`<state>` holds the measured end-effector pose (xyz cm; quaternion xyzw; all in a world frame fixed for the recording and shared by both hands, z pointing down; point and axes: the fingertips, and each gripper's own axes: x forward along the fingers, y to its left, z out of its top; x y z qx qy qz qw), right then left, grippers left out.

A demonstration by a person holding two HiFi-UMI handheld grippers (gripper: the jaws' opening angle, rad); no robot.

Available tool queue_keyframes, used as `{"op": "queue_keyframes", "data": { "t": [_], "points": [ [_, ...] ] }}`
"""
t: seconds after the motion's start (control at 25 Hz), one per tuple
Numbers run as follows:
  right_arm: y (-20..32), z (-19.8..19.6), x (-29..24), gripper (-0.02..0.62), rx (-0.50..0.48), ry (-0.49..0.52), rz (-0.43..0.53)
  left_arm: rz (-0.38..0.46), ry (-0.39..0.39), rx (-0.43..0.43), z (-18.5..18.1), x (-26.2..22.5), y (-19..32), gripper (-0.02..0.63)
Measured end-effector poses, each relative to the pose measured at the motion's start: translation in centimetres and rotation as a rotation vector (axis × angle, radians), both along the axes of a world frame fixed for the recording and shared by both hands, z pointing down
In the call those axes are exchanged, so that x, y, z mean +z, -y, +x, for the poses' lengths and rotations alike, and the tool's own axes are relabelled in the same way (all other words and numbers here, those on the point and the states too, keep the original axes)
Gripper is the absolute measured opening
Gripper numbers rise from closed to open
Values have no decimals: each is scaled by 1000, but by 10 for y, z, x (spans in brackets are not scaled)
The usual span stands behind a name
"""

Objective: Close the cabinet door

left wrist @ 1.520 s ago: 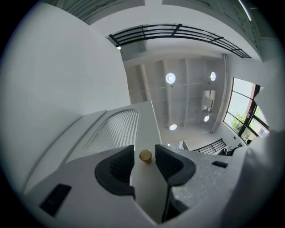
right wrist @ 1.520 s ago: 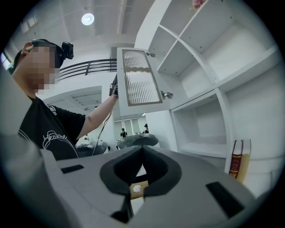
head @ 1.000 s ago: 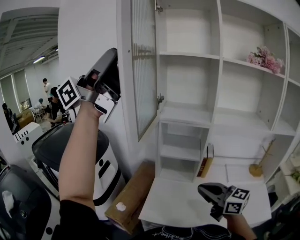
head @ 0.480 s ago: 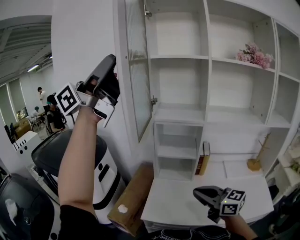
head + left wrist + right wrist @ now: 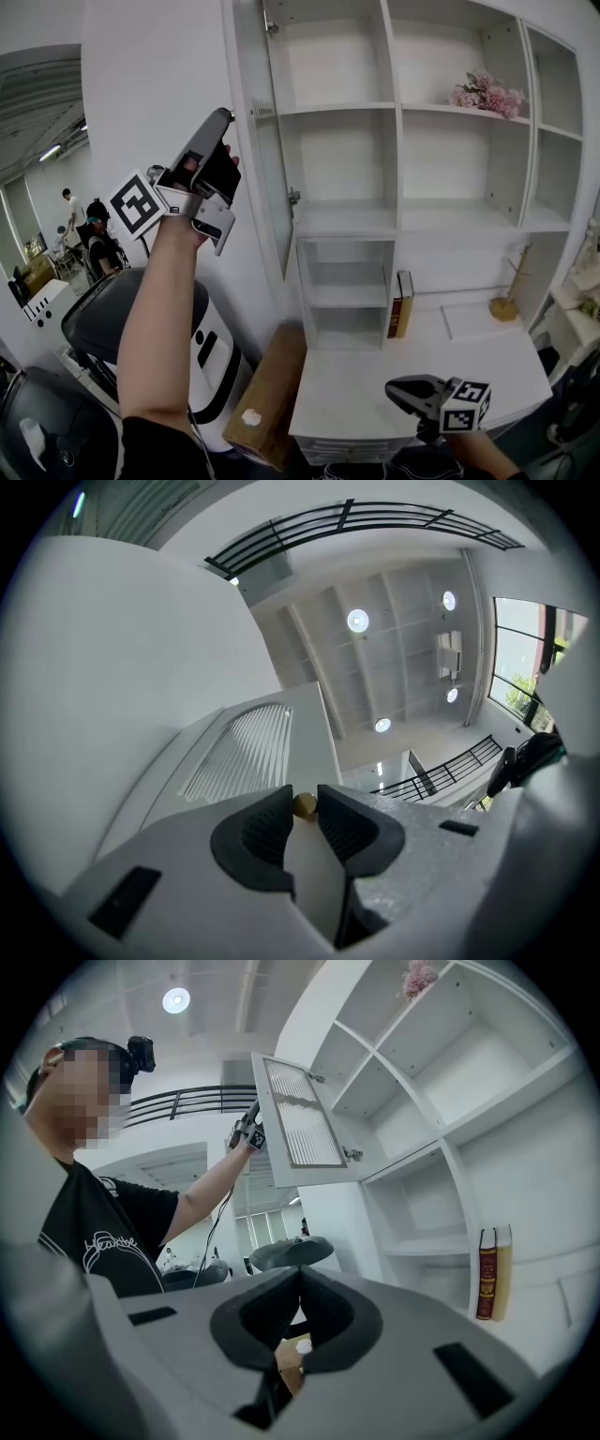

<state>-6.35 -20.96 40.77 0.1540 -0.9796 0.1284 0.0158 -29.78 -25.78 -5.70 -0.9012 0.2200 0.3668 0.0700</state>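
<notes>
The white cabinet door [image 5: 264,178] with a ribbed glass panel stands open, swung out to the left of the shelf unit [image 5: 347,220]. I see it almost edge-on in the head view. My left gripper [image 5: 223,116] is raised against its outer side. In the left gripper view the door [image 5: 246,759] fills the middle, and the left gripper [image 5: 305,807] is shut on the small brass knob [image 5: 305,804]. My right gripper [image 5: 394,390] hangs low over the white desk [image 5: 366,403], shut with nothing in it. The right gripper view shows the right gripper [image 5: 300,1277], the open door [image 5: 302,1127] and the left gripper [image 5: 251,1134] at its edge.
Two books [image 5: 398,305] stand in the desk nook, with a wooden stand [image 5: 507,302] to the right. Pink flowers [image 5: 483,92] lie on an upper shelf. A long cardboard box [image 5: 269,394] leans by the desk. A black and white machine [image 5: 108,314] stands at the lower left.
The door looks narrower, more edge-on than before, with my left gripper still on its knob. The right gripper has sunk a little towards the desk's front edge.
</notes>
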Motion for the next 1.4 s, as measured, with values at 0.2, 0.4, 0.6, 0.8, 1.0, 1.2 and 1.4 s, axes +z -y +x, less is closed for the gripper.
{"op": "queue_keyframes", "data": {
  "t": [0.2, 0.4, 0.6, 0.8, 1.0, 1.2, 1.4],
  "points": [
    [0, 7, 7, 0, 12, -6, -16, -1, -7, -31, 10, 5, 11, 86],
    [-2, 9, 6, 0, 27, -9, -7, -1, 6, -31, 17, 6, 11, 86],
    [13, 26, 4, 0, 33, -14, -10, 5, 67, -67, 49, 5, 28, 86],
    [23, 39, -2, 0, 39, -3, 1, 15, 99, -103, 69, 5, 35, 86],
    [26, 37, -4, 0, 40, 5, 10, 42, 106, -153, 71, 4, 27, 86],
    [34, 32, -4, 0, 27, 20, 12, 64, 141, -220, 77, 4, 24, 84],
    [34, 24, -8, 0, 17, 27, 23, 98, 209, -325, 84, 4, 20, 84]
  ]
}}
